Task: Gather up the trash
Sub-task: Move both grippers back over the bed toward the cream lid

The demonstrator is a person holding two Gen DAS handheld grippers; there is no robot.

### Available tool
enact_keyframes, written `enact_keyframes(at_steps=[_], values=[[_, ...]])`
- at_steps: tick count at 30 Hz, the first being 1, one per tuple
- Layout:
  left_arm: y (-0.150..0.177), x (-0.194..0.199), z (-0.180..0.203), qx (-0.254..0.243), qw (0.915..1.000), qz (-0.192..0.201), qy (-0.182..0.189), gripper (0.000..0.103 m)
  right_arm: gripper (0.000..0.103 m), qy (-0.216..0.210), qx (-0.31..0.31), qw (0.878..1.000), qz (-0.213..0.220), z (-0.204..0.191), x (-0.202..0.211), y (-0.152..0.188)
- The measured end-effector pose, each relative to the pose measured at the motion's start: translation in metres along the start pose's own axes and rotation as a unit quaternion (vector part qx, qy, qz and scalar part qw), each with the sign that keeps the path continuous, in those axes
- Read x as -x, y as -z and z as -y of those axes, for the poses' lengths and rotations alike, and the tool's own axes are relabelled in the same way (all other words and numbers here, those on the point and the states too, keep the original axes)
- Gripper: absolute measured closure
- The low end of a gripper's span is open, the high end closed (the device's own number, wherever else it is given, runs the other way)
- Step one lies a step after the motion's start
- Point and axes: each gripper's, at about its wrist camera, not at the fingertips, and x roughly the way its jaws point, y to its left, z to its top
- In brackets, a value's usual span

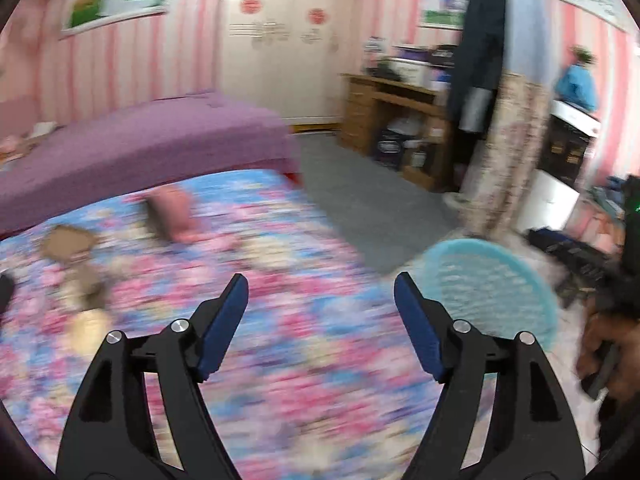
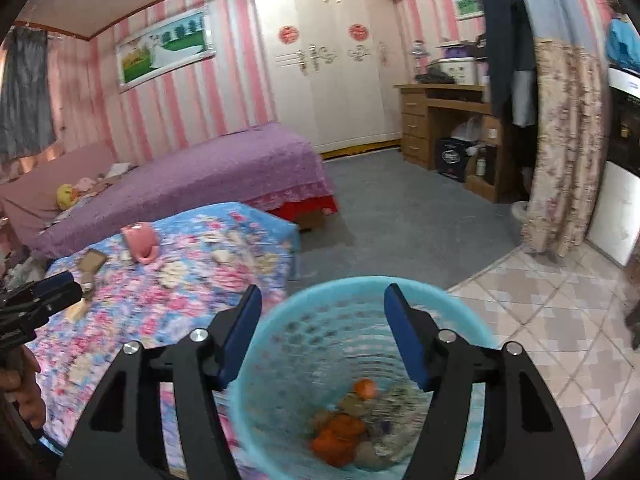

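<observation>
My left gripper [image 1: 320,312] is open and empty over the floral bedspread [image 1: 280,360]; my right gripper [image 2: 323,322], also open, hangs above the blue wastebasket [image 2: 280,320]. I should steer left toward the cardboard scrap [image 1: 66,242] at ten o'clock and slow down before closing.

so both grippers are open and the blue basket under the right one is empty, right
Not quite. Both the left gripper and the right gripper are open, but the blue basket is not empty: the right wrist view shows orange and brownish scraps at its bottom.
</observation>
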Motion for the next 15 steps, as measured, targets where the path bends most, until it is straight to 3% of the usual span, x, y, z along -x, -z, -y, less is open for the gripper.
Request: enact_keyframes(at_steps=[4, 8, 10, 15], values=[[0.018, 0.026, -0.089, 0.034, 0.997, -0.004, -0.069, 0.026, 0.039, -0.037, 0.021, 0.999, 0.003, -0.055, -0.014, -0.008], [0.038, 0.049, -0.17, 0.082, 0.9886, -0.015, -0.125, 0.025, 0.038, -0.092, 0.009, 0.996, -0.002, -0.108, -0.035, -0.013], [0.043, 0.056, -0.193, 0.099, 0.9857, -0.015, -0.135, 0.025, 0.038, -0.108, 0.014, 0.994, -0.002, -0.143, -0.045, -0.018], [0.049, 0.053, -0.223, 0.122, 0.9821, -0.008, -0.143, 0.018, 0.023, -0.14, 0.051, 0.989, -0.006, -0.23, -0.076, -0.028]])
